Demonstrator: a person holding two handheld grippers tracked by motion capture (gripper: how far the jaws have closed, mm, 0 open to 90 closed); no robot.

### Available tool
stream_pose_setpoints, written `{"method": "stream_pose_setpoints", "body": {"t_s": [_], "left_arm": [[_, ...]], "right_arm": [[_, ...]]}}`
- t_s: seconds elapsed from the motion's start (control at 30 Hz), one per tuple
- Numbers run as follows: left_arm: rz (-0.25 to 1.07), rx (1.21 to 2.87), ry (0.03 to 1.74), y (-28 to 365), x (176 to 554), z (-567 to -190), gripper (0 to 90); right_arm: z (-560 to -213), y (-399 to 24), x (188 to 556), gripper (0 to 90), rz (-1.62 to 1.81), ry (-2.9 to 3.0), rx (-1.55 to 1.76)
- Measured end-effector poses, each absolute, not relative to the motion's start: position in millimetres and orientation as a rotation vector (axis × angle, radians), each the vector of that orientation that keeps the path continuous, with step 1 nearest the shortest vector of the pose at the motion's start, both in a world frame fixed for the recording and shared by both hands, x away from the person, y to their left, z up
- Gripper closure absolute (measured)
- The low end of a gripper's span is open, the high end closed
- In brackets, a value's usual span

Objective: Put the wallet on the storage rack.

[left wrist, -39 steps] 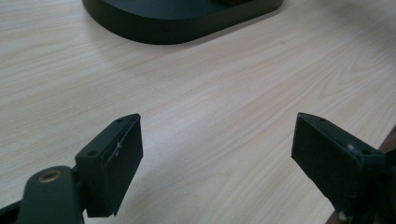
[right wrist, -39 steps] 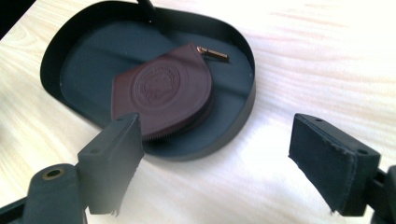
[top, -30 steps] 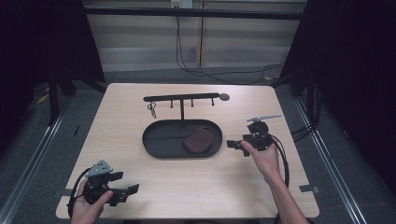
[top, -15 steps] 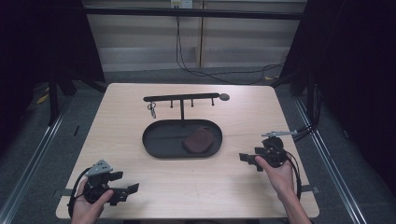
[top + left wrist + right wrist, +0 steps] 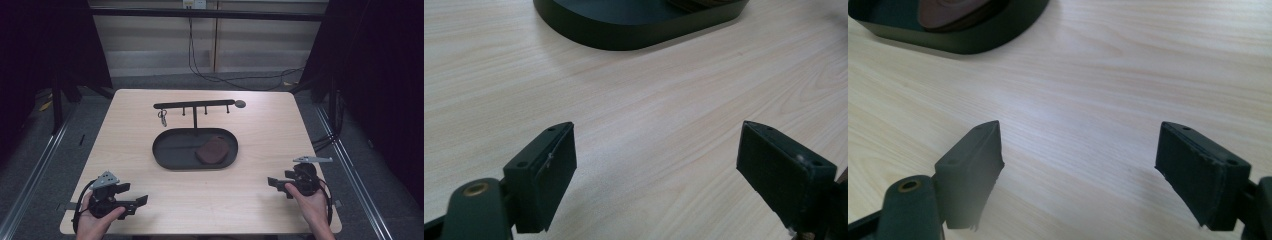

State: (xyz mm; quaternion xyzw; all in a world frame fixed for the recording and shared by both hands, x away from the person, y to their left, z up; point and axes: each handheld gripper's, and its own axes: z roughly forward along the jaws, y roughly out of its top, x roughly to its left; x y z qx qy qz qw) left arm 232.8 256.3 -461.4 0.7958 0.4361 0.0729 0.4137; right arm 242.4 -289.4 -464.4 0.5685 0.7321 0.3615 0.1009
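Observation:
A black oval tray lies in the middle of the wooden table, with a flat brown pouch in its right half. Behind it stands a black hook rack, and a small key ring hangs from its left hook. My left gripper rests near the front left corner, open and with nothing in it. My right gripper is low near the front right, open and holding nothing. In the left gripper view the jaws frame bare wood below the tray's rim. The right gripper view has the tray and pouch at top left.
Metal floor rails run along both sides of the table. Cables lie on the floor behind it. Dark curtains stand to the left and right.
My right hand has drawn back from beside the tray's right end toward the front right of the table and sunk lower. The left hand has kept still.

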Motion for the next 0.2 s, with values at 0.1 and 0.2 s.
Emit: {"method": "stream_pose_setpoints", "body": {"t_s": [0.1,0.2], "left_arm": [[0.183,1.990,1.107,255.6,232.6,-461.3,16.3],[0.188,1.993,1.106,255.0,232.4,-461.3,16.5]], "right_arm": [[-471.5,-294.6,237.9,16.8,1.045,2.141,1.699],[-477.6,-298.4,238.4,16.9,0.981,2.145,1.701]]}}
